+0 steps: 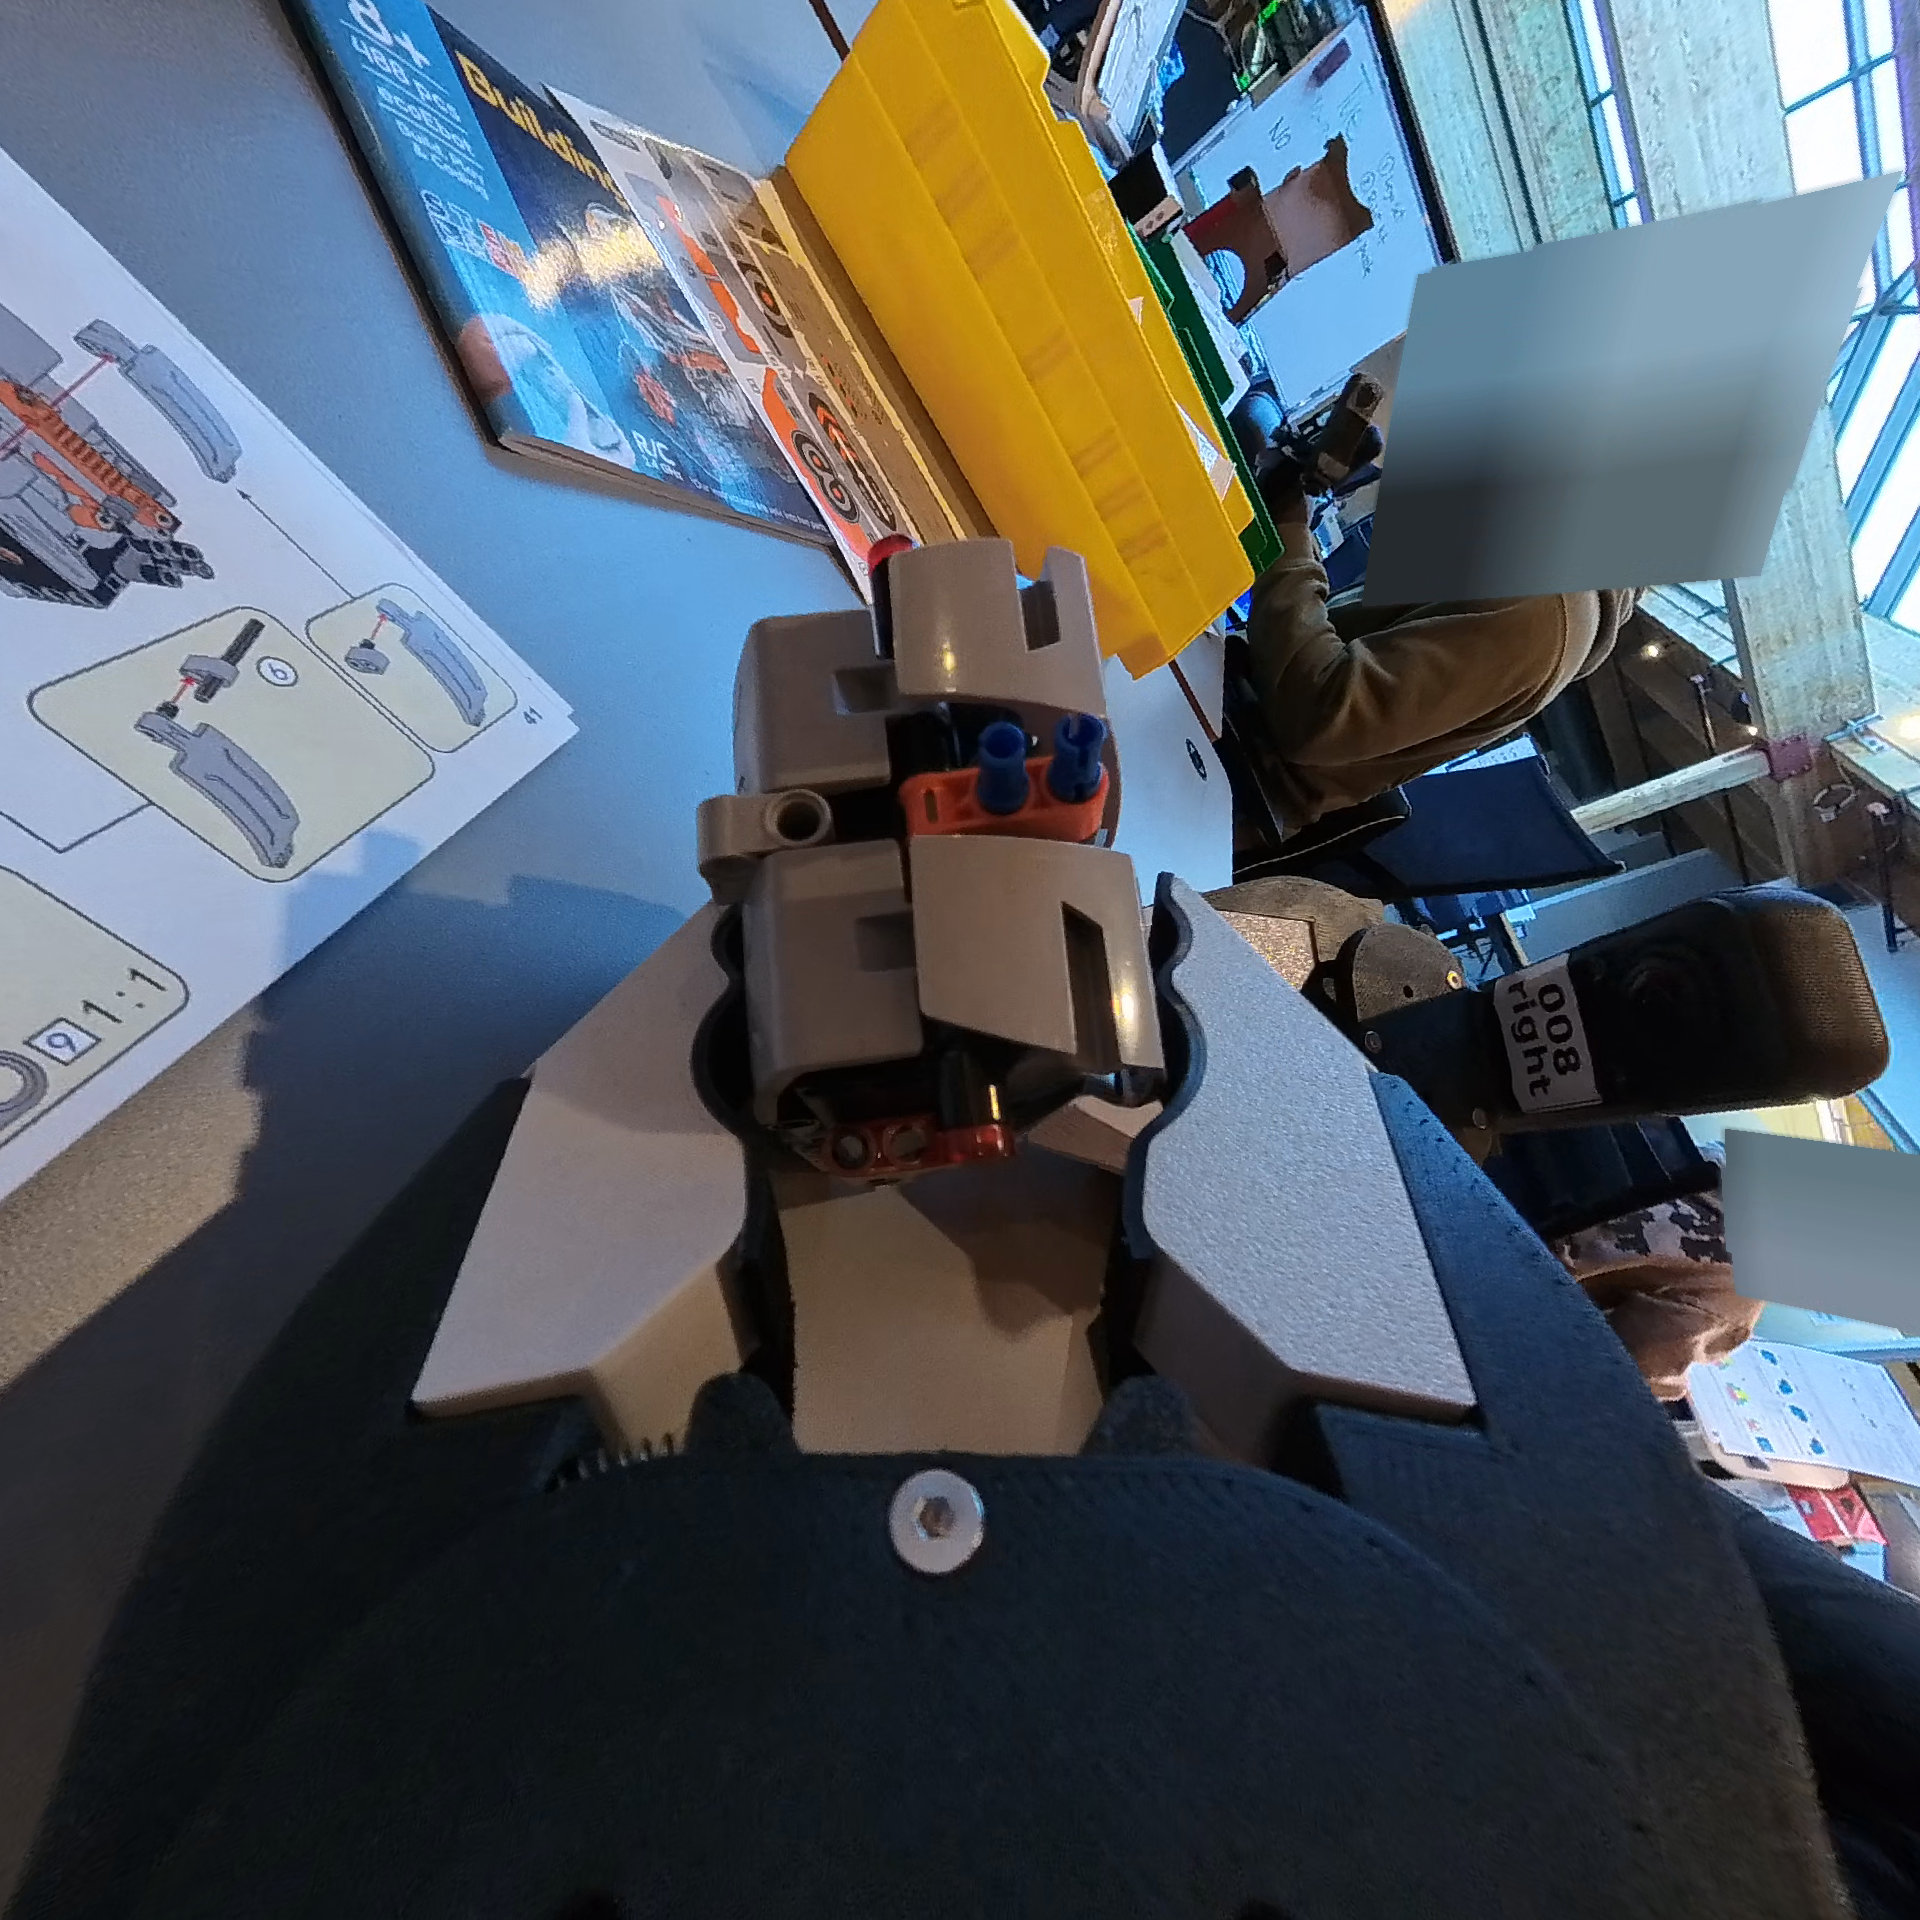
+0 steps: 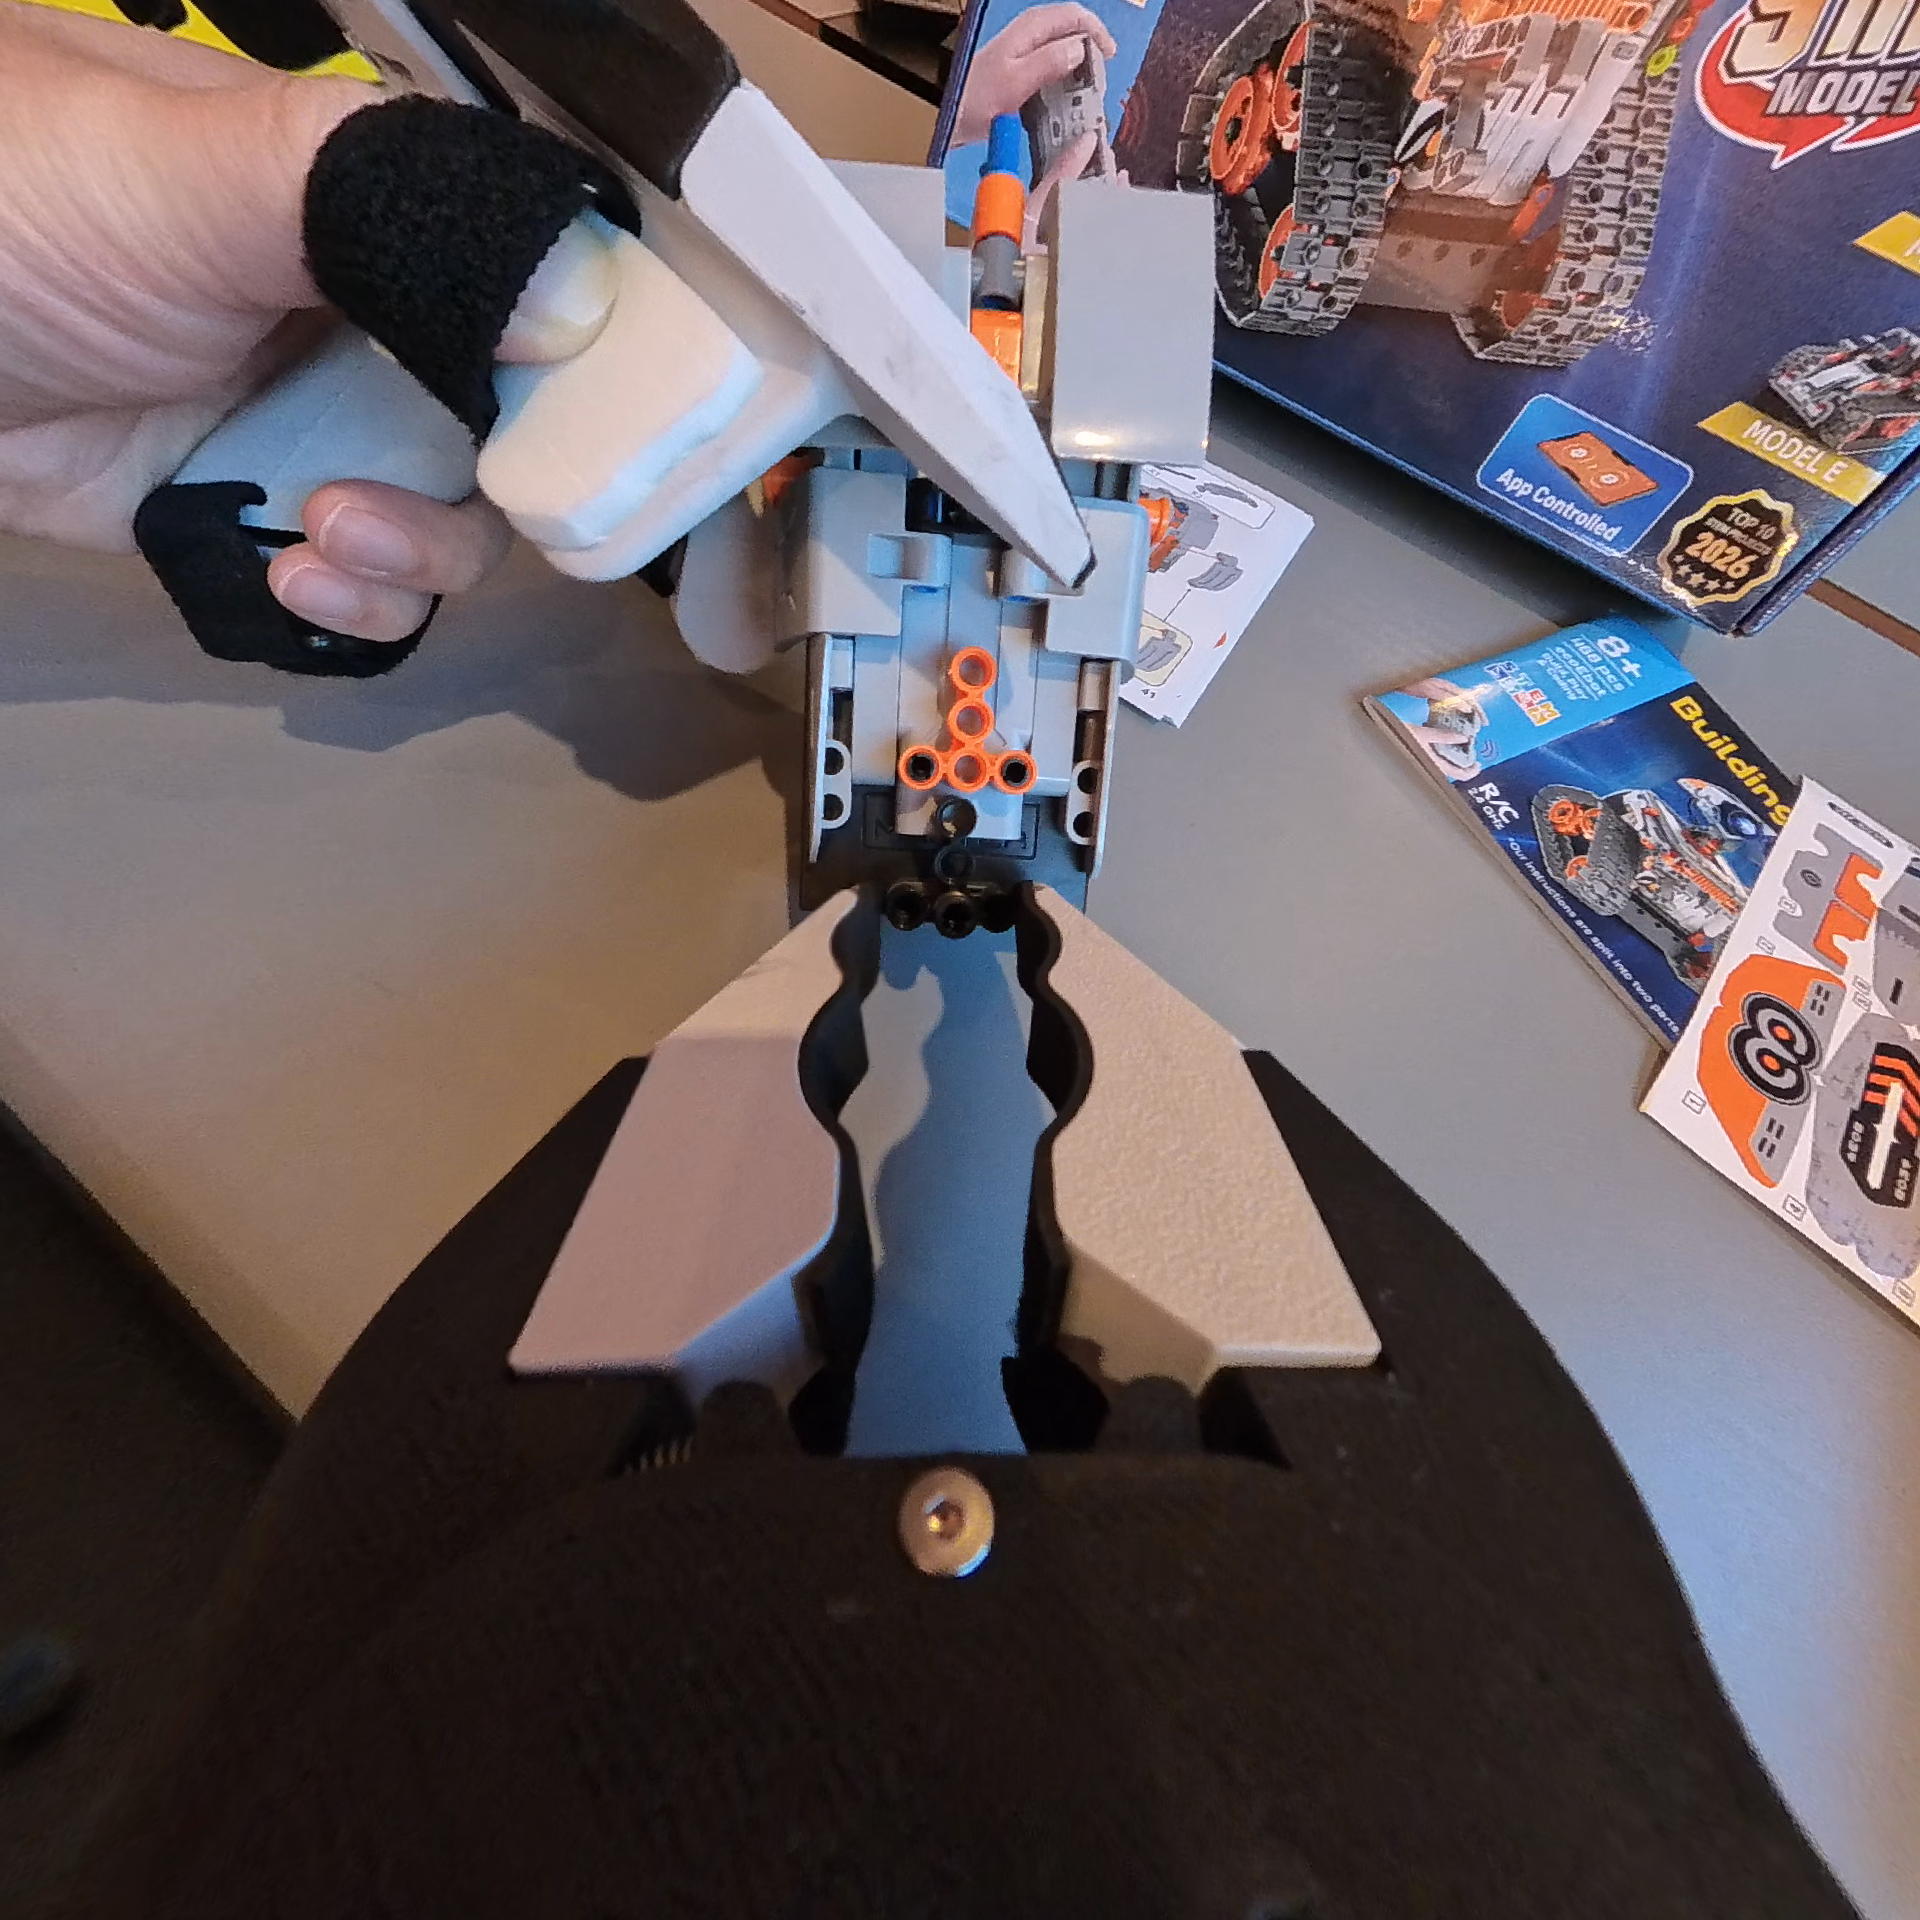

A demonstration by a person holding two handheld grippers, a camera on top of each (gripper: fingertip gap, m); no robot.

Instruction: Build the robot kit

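Observation:
A grey building-block model (image 1: 831,935) with orange, blue and black parts is held off the grey table (image 2: 416,883). My left gripper (image 1: 951,966) is shut on its body, one finger on each side. In the right wrist view the same model (image 2: 966,623) hangs upright, with a left finger (image 2: 883,343) lying across its upper front and a person's hand (image 2: 125,260) on the handle. My right gripper (image 2: 945,914) has its tips closed against the black pin piece at the model's lower end. The right gripper's body (image 1: 1621,1029) shows at the right of the left wrist view.
An open instruction sheet (image 1: 260,675) lies on the table under the model. A blue booklet (image 2: 1621,831) and a sticker sheet (image 2: 1818,1039) lie to the right. The kit box (image 2: 1558,260) stands behind them. A yellow bin (image 1: 1018,291) and a seated person (image 1: 1403,696) are beyond. The left gripper's tips are roughly 5 centimeters from the right gripper's.

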